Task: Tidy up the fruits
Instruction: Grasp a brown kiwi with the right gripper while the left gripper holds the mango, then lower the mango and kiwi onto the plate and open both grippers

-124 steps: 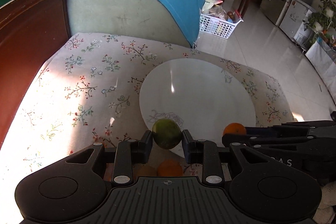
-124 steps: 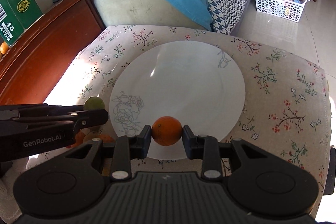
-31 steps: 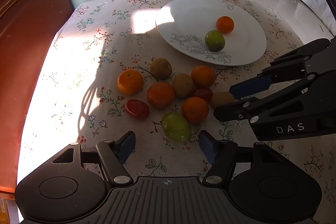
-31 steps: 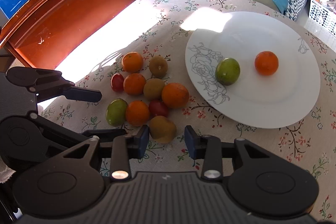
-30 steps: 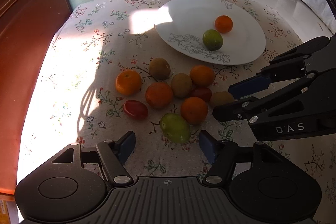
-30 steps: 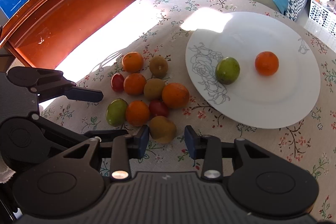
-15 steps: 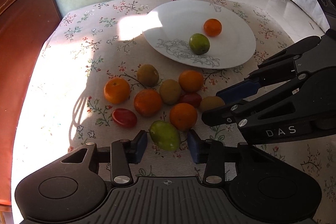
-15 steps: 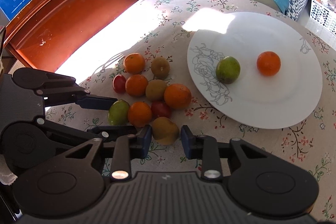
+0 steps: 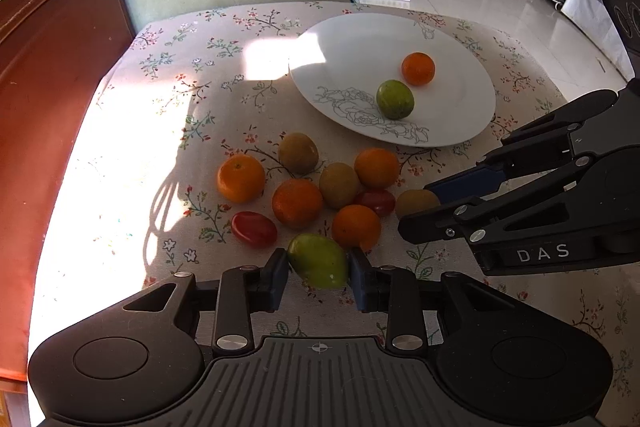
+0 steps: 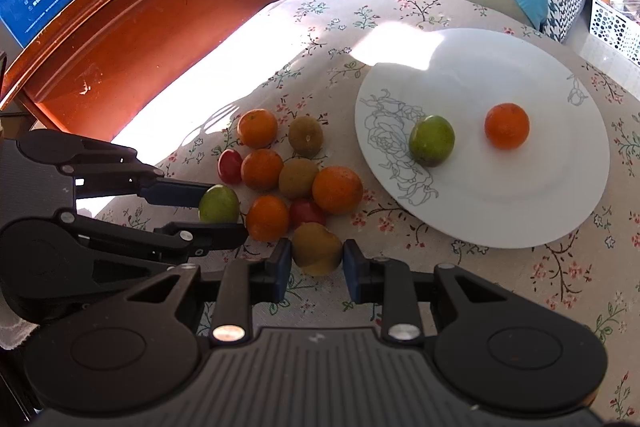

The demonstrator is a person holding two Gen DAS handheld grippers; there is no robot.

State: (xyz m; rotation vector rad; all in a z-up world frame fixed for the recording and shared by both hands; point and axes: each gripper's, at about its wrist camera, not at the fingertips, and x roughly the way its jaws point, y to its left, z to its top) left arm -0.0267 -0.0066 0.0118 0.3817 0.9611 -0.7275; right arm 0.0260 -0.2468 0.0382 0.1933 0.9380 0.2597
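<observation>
The task looked only partly done: 2 fruits lay on the white plate (image 10: pixel 520 211), a green one (image 10: pixel 431 141) beside the line-drawn flower and an orange one (image 10: pixel 507 125) a little farther in, apart from each other. About 10 more waited in a loose cluster on the floral tablecloth (image 9: pixel 168 131), just beside the plate's near rim: 4 orange citrus, 3 dull brownish-green fruits, 2 small red ones that looked like tomatoes, and a greenish-yellow one. The left gripper (image 9: pixel 319 275) was closing, its blue pads touching both sides of a smooth greenish-yellow fruit (image 9: pixel 319 261) at the near edge of the cluster, next to an orange (image 9: pixel 356 227). The right gripper (image 10: pixel 315 269) was nearly closed, its pads pressed on a yellow-brown fruit (image 10: pixel 316 247) with a slightly dented, matte skin, which sat just below a red tomato (image 10: pixel 306 211). Both held fruits seemed to rest on the cloth, not yet lifted. By my judgement, these 2 would go to the plate, leaving 8 to move. Bright sunlight fell across the cloth's left side.
</observation>
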